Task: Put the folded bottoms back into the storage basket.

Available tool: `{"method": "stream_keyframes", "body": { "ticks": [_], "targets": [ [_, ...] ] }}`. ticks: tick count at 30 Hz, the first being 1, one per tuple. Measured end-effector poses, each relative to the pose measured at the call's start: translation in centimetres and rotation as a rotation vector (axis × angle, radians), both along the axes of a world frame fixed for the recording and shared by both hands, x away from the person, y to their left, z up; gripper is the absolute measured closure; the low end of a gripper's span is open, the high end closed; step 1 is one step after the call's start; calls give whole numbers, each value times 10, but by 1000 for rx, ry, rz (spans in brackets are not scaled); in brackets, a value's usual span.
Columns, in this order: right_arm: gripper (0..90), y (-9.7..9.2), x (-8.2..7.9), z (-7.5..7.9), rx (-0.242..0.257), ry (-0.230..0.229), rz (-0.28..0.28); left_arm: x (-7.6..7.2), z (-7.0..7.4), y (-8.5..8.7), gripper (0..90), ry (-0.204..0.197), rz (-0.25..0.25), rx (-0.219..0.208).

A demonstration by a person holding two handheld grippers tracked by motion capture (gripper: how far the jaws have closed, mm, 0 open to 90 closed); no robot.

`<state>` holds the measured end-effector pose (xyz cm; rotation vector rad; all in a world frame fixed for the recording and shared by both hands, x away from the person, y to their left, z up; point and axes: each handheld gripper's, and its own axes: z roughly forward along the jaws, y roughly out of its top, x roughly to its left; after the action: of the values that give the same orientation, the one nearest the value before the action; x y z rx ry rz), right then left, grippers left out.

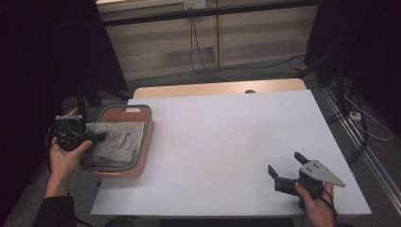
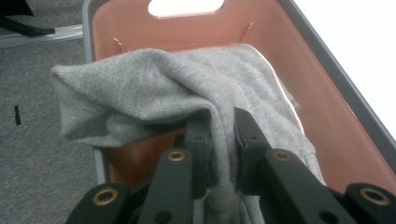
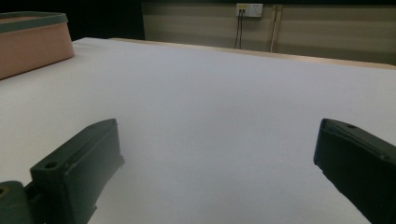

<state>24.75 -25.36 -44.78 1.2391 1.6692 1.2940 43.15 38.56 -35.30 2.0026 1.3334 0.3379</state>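
Observation:
A pink bin with a grey rim [image 1: 148, 124] [image 2: 327, 107] sits at the table's left edge, and a grey cloth [image 1: 118, 137] [image 2: 154, 88] lies bunched inside it, one corner draped over its outer wall. My left gripper [image 1: 97, 136] [image 2: 220, 135] reaches over the bin's left side and is shut on a fold of that cloth. My right gripper [image 1: 286, 166] [image 3: 219, 154] rests low over the bare table near the front right, jaws wide apart with nothing between them.
The white table top [image 1: 227, 142] [image 3: 210, 84] spreads between the bin [image 3: 32, 44] and my right gripper. Cables [image 1: 203, 56] trail on the floor behind the table, and a power strip [image 1: 355, 115] lies at the right.

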Motion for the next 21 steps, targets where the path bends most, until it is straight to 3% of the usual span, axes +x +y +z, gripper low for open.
{"method": "stream_keyframes", "body": {
  "ticks": [13, 21],
  "targets": [
    [5, 0, 0, 0, 0, 1, 2, 14, -3, -14, 789, 18, -10, -39],
    [4, 0, 0, 0, 1, 3, 4, 19, 1, -34, 786, -1, -41, -50]
  ]
}}
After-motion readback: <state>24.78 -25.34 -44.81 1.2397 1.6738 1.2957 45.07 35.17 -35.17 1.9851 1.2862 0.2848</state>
